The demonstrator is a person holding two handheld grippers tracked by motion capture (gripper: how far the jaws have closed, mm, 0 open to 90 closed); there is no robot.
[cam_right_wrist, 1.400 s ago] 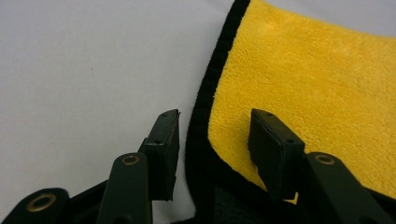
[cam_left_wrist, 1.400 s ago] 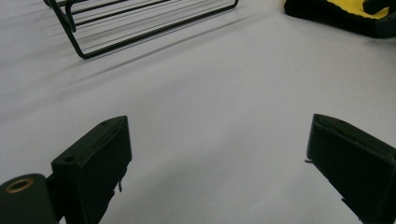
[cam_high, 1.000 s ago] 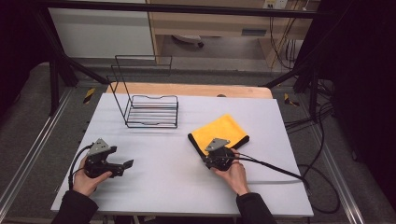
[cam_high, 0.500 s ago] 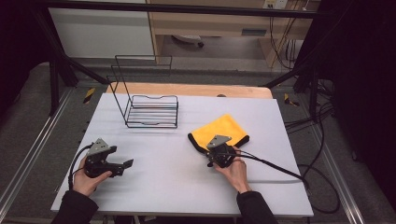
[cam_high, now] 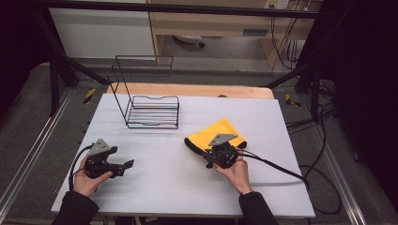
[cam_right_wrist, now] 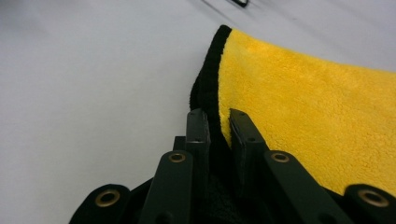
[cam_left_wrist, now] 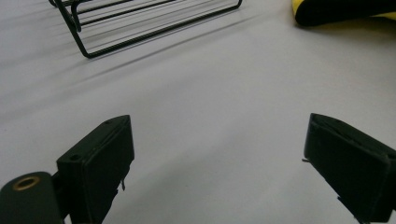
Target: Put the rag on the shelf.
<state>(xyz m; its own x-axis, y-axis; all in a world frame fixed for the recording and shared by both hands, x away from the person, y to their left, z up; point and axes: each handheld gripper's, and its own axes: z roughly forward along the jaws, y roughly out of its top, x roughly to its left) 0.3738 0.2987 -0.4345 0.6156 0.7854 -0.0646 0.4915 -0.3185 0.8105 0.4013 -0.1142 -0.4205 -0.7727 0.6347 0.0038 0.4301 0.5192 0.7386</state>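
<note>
One yellow cloth [cam_high: 220, 133] pinched in the right tool [cam_right_wrist: 218, 126], one wire rack [cam_high: 152, 111], left tool [cam_left_wrist: 217, 163] wide.

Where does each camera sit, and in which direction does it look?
High view: above the person's side, looking forward and down on the table; both hands show, with the left gripper and right gripper.
Left gripper view: on the left gripper, looking low across the table past its open jaws.
Right gripper view: on the right gripper, looking along its jaws, shut on the cloth's black edge.
Shared: the yellow cloth in all three; the wire rack in the first two.
</note>
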